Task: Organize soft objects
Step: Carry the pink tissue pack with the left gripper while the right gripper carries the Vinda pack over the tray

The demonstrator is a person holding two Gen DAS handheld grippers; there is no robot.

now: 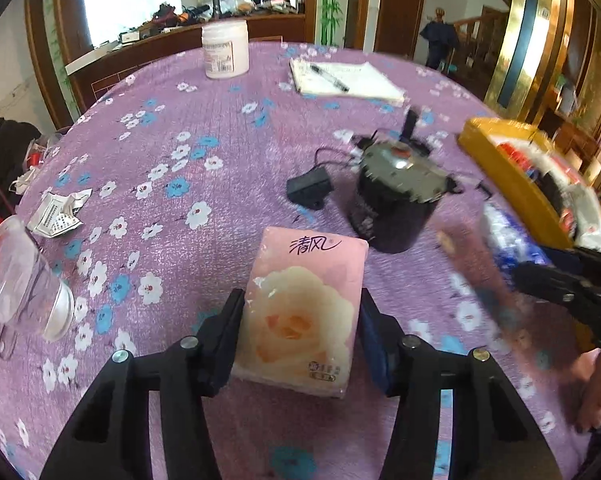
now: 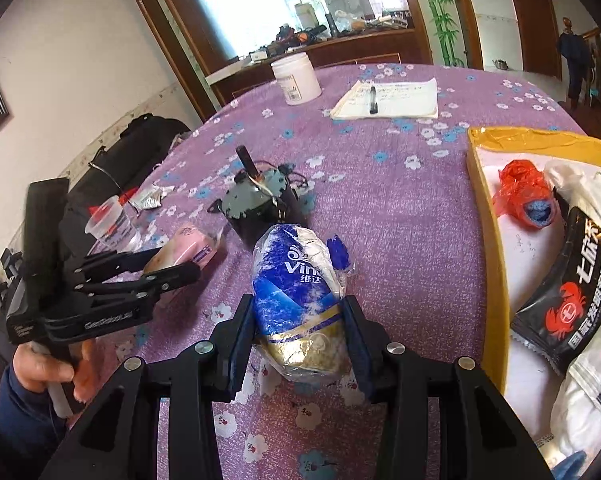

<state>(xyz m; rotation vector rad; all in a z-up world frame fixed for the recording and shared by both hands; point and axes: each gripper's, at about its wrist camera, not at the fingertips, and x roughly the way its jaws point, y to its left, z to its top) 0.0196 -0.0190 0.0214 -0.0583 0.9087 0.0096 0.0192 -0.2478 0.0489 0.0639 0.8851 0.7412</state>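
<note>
A pink tissue pack (image 1: 300, 312) printed with a pale rose lies lengthwise between the fingers of my left gripper (image 1: 300, 332), and both pads press on its long sides. In the right wrist view this left gripper (image 2: 180, 262) sits at the left, held by a hand, with the pink pack (image 2: 188, 248) in its tips. My right gripper (image 2: 300, 336) is shut on a blue and gold tissue pack (image 2: 296, 296), which bulges between the pads. The left wrist view shows the right gripper (image 1: 540, 276) blurred at the right edge with the blue pack (image 1: 512, 240).
A yellow box (image 2: 480, 200) at the right holds a red bag (image 2: 520, 192), a black packet (image 2: 572, 292) and white packs. On the purple flowered cloth stand a black motor (image 1: 396, 204), a white jar (image 1: 225, 50), a notepad with a pen (image 1: 348, 80) and a plastic cup (image 1: 20, 280).
</note>
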